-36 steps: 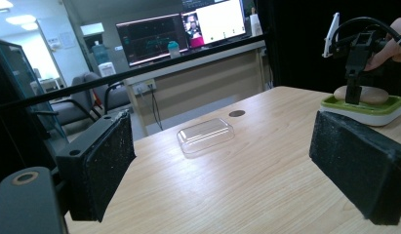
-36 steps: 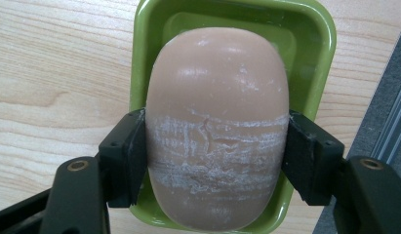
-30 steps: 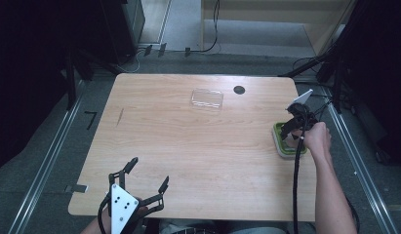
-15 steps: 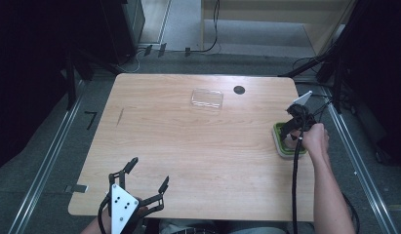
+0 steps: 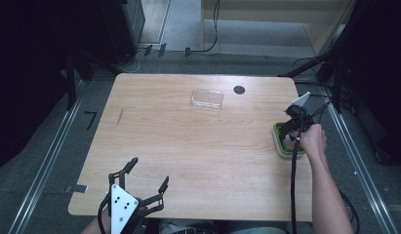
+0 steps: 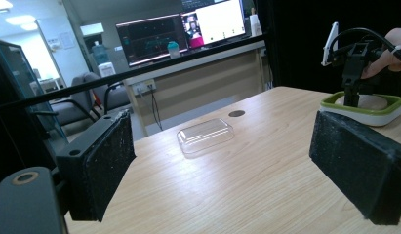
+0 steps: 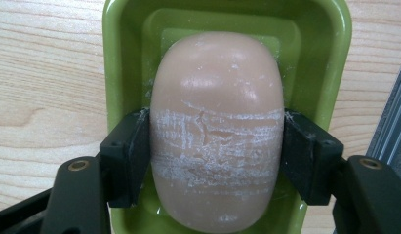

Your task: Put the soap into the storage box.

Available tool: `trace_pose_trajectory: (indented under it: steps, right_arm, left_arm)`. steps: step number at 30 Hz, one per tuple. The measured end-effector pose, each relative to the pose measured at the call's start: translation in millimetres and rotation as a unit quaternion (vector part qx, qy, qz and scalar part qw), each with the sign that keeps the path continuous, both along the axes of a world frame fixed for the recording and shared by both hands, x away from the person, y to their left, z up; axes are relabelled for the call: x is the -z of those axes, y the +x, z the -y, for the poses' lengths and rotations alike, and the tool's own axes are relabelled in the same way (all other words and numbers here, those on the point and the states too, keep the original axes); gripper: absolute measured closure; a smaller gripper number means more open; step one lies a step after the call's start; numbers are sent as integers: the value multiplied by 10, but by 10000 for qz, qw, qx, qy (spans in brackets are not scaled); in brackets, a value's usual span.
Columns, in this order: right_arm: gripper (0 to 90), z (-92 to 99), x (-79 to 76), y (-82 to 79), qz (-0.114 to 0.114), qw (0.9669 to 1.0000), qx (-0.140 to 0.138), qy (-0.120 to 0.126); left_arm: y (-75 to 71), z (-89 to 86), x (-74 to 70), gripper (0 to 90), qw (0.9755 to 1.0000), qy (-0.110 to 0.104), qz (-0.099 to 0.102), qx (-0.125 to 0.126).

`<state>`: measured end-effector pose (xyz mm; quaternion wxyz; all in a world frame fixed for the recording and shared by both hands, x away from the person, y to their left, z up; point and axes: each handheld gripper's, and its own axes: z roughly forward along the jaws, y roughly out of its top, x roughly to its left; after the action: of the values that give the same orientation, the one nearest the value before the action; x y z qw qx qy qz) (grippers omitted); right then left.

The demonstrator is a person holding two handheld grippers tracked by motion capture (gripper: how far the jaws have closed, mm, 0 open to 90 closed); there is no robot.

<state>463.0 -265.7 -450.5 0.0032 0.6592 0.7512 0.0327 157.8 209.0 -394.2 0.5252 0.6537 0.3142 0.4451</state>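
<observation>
A pale pink bar of soap (image 7: 216, 126) lies in a green soap dish (image 7: 330, 58) at the table's right edge. My right gripper (image 7: 216, 151) points straight down into the dish, its two black pads pressed against the soap's sides. In the high view the right gripper (image 5: 291, 130) stands over the dish (image 5: 281, 146). A clear plastic lid (image 5: 207, 98) lies upside down near the table's far middle. My left gripper (image 5: 147, 183) hovers at the front left edge of the table, jaws wide apart with nothing between them. From the left gripper view the lid (image 6: 206, 135) and dish (image 6: 364, 109) lie ahead.
A small black round hole (image 5: 239, 89) sits in the tabletop (image 5: 188, 141) just right of the lid. Metal floor rails run along both sides of the table. Dark stands and cables crowd the far right corner.
</observation>
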Motion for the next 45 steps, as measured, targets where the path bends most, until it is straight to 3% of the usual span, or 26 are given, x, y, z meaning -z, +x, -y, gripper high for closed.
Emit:
trace_pose_trajectory:
  steps: [20, 30, 36, 40, 45]
  right_arm:
    - [305, -15, -53, -28, 92, 9999, -24, -44]
    - [142, -32, -139, -98, 72, 9999, -140, 43]
    - [129, -74, -193, -164, 76, 9996, -250, 51]
    - [51, -126, -227, -241, 66, 9993, -353, 46]
    - [24, -180, -262, -355, 43, 9988, -479, 63]
  left_arm:
    - [22, 21, 2, 99, 10000, 39, -17, 1]
    - [22, 25, 3, 99, 10000, 68, -26, -11]
    - [16, 9, 4, 99, 10000, 56, -12, -18]
    - [-4, 1, 3, 99, 10000, 36, -16, -33]
    - [-20, -8, 0, 99, 10000, 42, 3, -24]
